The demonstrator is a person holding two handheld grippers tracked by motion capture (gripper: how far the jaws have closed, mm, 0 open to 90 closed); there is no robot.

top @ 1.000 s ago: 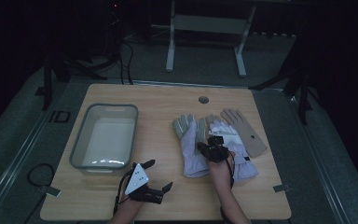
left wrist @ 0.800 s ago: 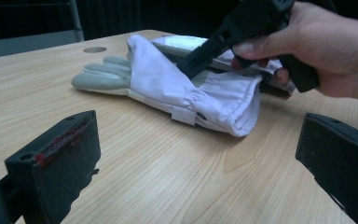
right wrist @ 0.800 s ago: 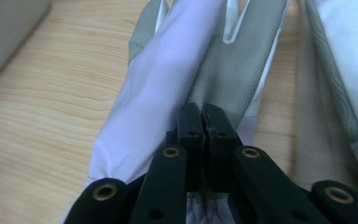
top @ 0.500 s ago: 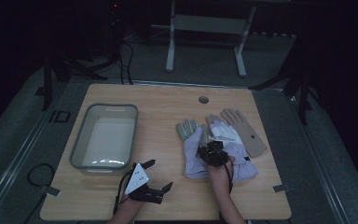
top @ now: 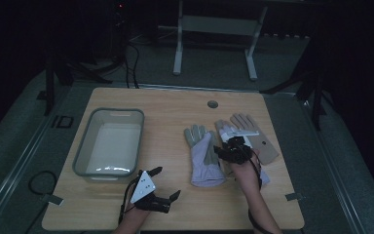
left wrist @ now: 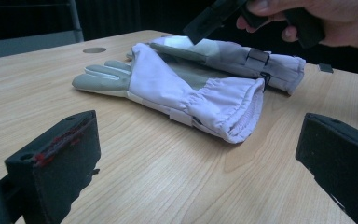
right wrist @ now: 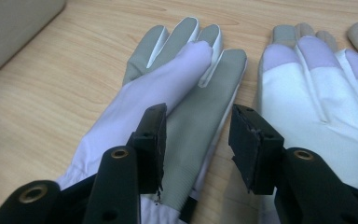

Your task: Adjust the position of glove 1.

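- My right gripper (top: 224,151) hovers over the gap between the two pale gloves on the right half of the table (top: 175,105), toward its near edge. Its jaws have just been opening and now stand partly apart; nothing is pinched between the pads, and the cloth lies below them.
- The left glove (right wrist: 168,98) lies flat, fingers toward the far edge, cuff toward the near edge, with its lilac side folded over the grey.
- The right glove (right wrist: 317,98) lies just beside it, the edges close or touching; I cannot tell which.
- A tan glove (top: 260,141) lies beyond that pair, toward the right edge, partly under the white one.
- My left gripper (top: 168,183) rests near the near edge, jaws wide and empty, aimed at the left glove's cuff.
- A grey tub (top: 85,146) sits on the left half.
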